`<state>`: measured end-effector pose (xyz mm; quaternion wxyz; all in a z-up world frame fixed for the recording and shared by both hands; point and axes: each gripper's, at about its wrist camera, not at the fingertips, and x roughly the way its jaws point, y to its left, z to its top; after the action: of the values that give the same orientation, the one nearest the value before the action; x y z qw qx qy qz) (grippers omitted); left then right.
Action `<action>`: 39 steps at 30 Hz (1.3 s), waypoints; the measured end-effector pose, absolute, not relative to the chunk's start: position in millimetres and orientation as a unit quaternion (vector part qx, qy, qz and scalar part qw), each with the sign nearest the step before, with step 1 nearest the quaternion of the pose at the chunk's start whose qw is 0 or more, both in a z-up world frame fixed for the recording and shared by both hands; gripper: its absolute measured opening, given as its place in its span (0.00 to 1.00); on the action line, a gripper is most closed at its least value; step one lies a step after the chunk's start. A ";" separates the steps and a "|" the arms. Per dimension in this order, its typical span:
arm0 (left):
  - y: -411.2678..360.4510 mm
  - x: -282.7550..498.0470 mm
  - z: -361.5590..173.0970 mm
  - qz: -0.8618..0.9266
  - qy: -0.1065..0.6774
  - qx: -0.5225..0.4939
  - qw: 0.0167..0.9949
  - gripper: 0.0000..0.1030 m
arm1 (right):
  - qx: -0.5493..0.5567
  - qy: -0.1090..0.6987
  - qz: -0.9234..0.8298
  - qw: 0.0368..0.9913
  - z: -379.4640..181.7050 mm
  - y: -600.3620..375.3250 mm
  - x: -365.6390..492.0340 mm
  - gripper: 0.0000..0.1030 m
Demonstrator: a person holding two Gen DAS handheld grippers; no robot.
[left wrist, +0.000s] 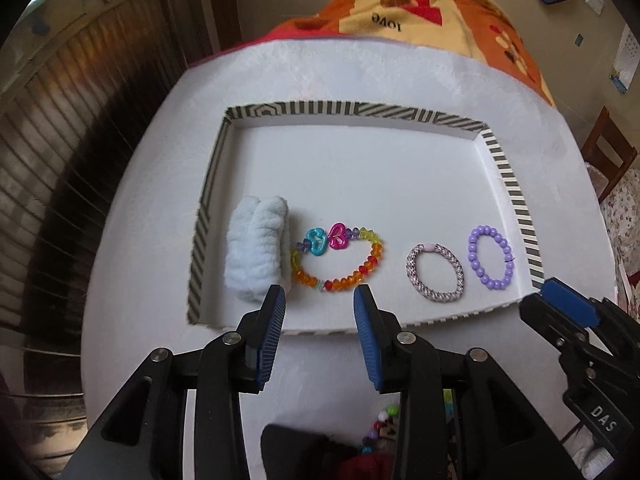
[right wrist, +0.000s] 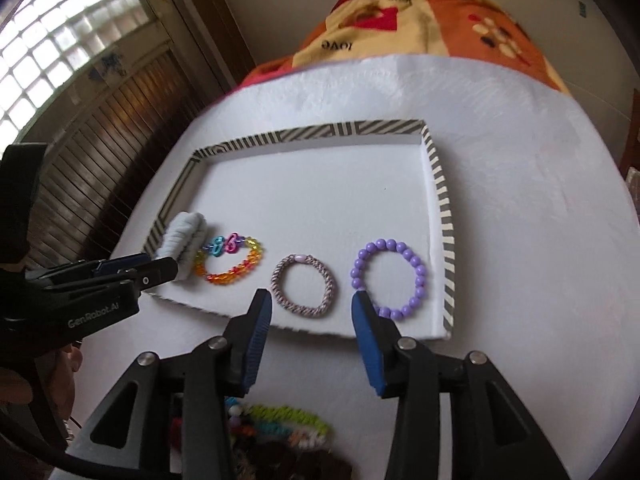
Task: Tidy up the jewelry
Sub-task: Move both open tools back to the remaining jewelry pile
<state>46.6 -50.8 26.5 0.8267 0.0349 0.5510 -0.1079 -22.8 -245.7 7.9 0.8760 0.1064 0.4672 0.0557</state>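
A shallow white tray with a striped rim [left wrist: 508, 184] [right wrist: 440, 204] lies on the white table. Along its near side lie a white fluffy scrunchie [left wrist: 256, 252] [right wrist: 184, 236], a multicoloured bead bracelet [left wrist: 340, 260] [right wrist: 232, 260], a pink braided hair tie [left wrist: 434, 272] [right wrist: 304, 286] and a purple bead bracelet [left wrist: 490, 256] [right wrist: 390, 278]. My left gripper [left wrist: 320, 300] [right wrist: 140, 268] is open and empty, just in front of the multicoloured bracelet. My right gripper [right wrist: 310, 308] [left wrist: 560, 300] is open and empty, just in front of the hair tie.
A pile of loose colourful jewellery and dark hair ties [right wrist: 280, 432] [left wrist: 380, 432] lies on the table under the grippers. A patterned blanket [left wrist: 420, 4] lies beyond the table. A slatted wooden door [right wrist: 100, 148] stands at the left.
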 end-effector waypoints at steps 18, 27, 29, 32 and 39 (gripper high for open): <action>-7.4 -30.4 50.2 -0.114 0.518 0.043 0.846 0.14 | 0.093 0.454 0.046 0.885 29.6 -218.9 -112.8 0.50; 4.5 -57.7 50.0 -0.123 0.518 0.045 0.845 0.14 | 0.090 0.462 0.039 0.882 23.4 -207.5 -142.6 0.51; 6.3 -63.3 50.3 -0.126 0.518 0.045 0.845 0.14 | 0.090 0.463 0.037 0.881 22.9 -206.4 -147.6 0.53; 7.3 -70.5 50.3 -0.130 0.518 0.048 0.844 0.14 | 0.090 0.465 0.035 0.880 21.1 -205.5 -153.5 0.57; 14.5 -77.6 47.7 -0.144 0.535 0.029 0.832 0.14 | 0.089 0.467 0.030 0.879 19.1 -205.6 -165.1 0.57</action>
<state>-77.6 14.5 47.7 0.8319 0.0295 0.5351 -0.1437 -165.1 -205.6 19.1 0.8792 0.0892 0.4670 0.0305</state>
